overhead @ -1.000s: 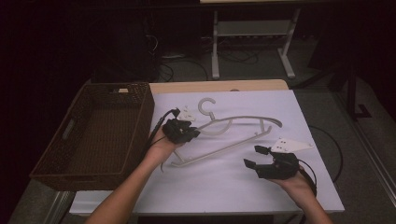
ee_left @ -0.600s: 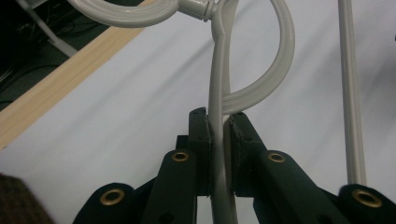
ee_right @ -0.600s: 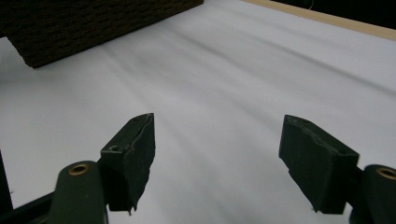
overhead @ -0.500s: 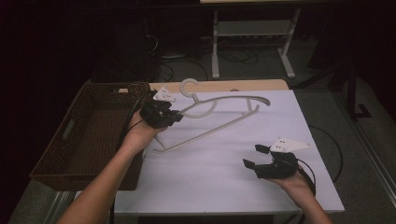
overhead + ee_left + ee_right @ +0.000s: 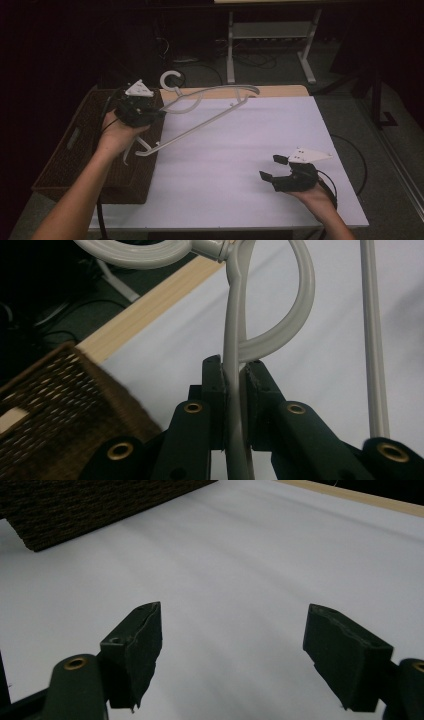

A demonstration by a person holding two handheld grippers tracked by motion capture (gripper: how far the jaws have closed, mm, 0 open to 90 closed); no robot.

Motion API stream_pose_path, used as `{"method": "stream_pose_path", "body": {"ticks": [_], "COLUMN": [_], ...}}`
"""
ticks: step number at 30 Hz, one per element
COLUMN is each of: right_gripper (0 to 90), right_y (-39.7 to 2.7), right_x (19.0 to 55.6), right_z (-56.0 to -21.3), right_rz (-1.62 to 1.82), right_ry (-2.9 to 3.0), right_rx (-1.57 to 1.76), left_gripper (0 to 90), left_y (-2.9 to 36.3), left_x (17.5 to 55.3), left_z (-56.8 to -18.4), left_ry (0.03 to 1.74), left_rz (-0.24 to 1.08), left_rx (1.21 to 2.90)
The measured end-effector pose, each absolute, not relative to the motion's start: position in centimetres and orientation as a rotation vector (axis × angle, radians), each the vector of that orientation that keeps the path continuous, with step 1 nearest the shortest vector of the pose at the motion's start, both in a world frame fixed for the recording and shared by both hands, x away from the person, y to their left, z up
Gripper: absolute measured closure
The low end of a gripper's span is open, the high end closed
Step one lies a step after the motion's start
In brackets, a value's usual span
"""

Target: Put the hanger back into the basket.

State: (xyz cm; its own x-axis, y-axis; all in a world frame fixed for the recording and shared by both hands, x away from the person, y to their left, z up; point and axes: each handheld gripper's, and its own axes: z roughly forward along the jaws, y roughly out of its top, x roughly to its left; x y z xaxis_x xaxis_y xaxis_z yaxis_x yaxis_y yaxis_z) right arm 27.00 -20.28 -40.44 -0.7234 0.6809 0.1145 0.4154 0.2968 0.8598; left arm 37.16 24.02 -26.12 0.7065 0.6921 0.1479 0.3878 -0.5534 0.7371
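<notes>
One pale grey plastic clothes hanger [image 5: 200, 112] hangs in the air over the seam between the brown wicker basket [image 5: 65, 160] and the white-covered table [image 5: 260, 145], its hook [image 5: 171, 80] pointing away from the person; I can read no writing on it. The left gripper [image 5: 150, 114] is clamped on one of its curved arms, the thin strip pinched between both jaws. The right gripper [image 5: 272, 167] hovers low over the table's near right part, jaws wide apart, well clear of the hanger.

Clearance: counter [image 5: 240, 150]
Open white surface is lying free centre and right; wicker basket [image 5: 65, 155] is blocking the left edge, hanger [image 5: 200, 115] spanning above its rim.
</notes>
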Motion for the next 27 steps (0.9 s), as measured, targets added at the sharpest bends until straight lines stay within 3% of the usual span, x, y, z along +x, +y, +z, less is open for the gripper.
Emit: {"method": "stream_pose_path", "body": {"ticks": [27], "right_gripper": [23.1], "right_y": [-20.4], "right_x": [27.1], "right_z": [-40.6], "right_rz": [1.376], "right_ry": [2.289], "right_rx": [1.026], "left_gripper": [82.0], "left_y": [39.1], "left_x": [36.1], "left_z": [-26.4], "left_ry": [1.11], "left_rz": [0.726], "left_rx": [2.12]}}
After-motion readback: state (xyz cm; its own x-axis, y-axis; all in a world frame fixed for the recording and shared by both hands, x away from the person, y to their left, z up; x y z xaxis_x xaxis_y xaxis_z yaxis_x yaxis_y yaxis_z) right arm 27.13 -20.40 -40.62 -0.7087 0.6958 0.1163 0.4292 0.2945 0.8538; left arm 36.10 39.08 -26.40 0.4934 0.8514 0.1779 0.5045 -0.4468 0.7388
